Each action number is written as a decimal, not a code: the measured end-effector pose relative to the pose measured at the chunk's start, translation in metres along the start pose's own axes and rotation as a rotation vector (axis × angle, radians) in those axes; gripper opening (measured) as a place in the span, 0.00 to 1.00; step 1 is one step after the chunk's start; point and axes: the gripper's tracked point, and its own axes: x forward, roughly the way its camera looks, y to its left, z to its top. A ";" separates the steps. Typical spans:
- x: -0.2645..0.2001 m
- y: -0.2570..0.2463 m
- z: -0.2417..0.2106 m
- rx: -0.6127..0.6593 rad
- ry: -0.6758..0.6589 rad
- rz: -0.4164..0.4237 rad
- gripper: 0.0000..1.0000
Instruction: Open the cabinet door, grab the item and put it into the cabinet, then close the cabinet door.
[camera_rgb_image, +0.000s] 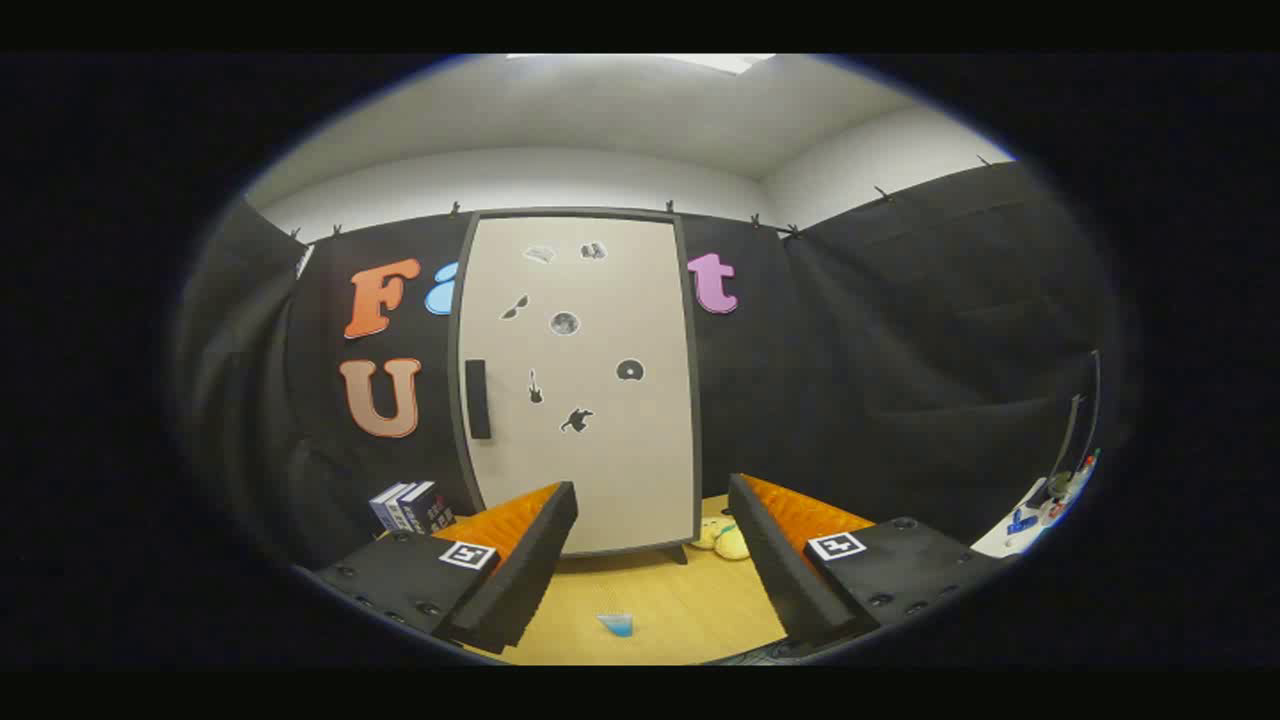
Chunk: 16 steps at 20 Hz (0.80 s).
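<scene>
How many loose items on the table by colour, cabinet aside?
Blue: 2, the small blue piece between the open gripper fingers and the book stack left of the cabinet.
Yellow: 1, the plush toy.
Total: 3
</scene>
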 end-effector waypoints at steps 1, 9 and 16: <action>0.000 0.000 0.000 0.000 0.001 0.000 0.98; -0.005 0.006 0.004 -0.008 -0.010 0.014 0.98; 0.007 0.022 -0.002 -0.012 0.009 0.036 0.98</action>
